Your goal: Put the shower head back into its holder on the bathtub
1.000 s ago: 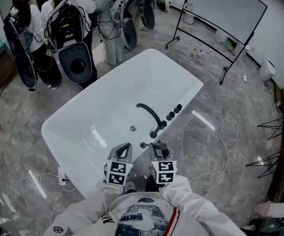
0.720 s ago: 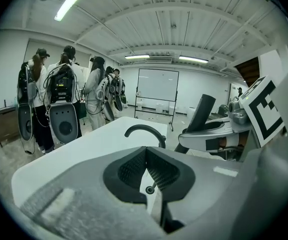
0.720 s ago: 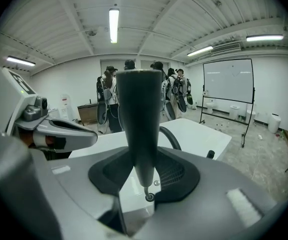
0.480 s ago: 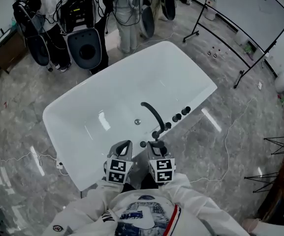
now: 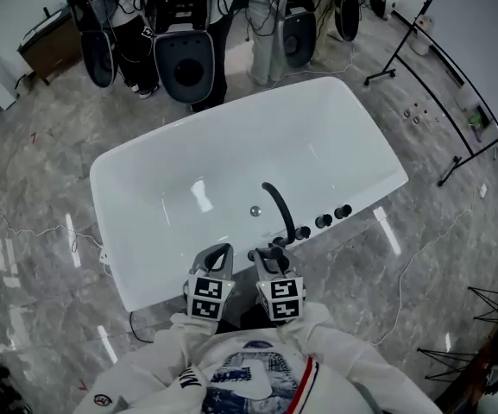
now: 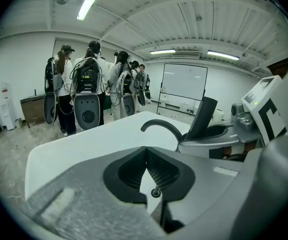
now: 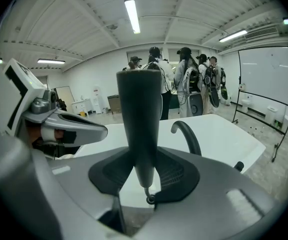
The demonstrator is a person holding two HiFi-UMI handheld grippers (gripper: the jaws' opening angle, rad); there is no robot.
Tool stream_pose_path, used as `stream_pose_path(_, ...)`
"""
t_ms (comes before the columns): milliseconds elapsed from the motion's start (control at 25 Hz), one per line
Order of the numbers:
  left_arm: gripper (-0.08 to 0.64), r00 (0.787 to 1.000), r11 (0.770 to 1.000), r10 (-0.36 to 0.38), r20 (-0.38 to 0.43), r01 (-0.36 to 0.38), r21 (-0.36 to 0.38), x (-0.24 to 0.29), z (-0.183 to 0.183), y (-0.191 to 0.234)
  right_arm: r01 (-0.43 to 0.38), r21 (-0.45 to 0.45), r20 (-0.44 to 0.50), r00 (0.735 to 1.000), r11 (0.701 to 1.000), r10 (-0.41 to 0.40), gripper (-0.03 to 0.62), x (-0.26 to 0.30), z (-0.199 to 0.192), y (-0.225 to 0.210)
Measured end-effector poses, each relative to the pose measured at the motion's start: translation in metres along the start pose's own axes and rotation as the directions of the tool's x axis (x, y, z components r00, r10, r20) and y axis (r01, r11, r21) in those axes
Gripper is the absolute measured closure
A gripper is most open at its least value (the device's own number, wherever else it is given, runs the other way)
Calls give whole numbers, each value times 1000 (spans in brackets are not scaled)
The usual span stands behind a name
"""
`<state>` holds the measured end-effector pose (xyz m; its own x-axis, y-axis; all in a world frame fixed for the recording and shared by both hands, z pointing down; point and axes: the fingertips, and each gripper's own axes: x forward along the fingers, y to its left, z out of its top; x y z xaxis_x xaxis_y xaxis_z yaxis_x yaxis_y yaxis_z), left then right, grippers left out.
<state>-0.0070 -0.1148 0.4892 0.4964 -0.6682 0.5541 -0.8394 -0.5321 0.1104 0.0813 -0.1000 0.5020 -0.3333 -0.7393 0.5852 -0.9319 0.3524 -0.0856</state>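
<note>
A white bathtub [image 5: 171,231] lies across the head view, with a black arched faucet [image 5: 279,207] and three black knobs [image 5: 322,222] on its near rim. My right gripper [image 5: 273,257] hangs just short of that rim, shut on the dark, stick-like shower head [image 7: 140,114], which stands upright between its pads. A small dark fitting [image 5: 253,254] sits on the rim beside the gripper. My left gripper [image 5: 217,257] is alongside, to the left, shut with nothing in it. In the left gripper view the shower head [image 6: 202,118] rises beside the faucet [image 6: 161,126].
Several people with backpack rigs and dark oval panels [image 5: 184,67] stand beyond the tub's far side. A whiteboard stand [image 5: 456,67] is at the right. Cables [image 5: 421,257] trail over the glossy marble floor around the tub.
The tub rim with faucet and knobs has come nearer to both grippers and sits more to the right in the head view. The right gripper still holds the shower head; the left stays shut.
</note>
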Motion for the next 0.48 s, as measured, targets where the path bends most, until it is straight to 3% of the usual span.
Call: stream_pose_path(480,560,989,986,145,-28,-147,-85,1,-20,-6,-133,-47,-32,991,990,131,453,10,-24,-9)
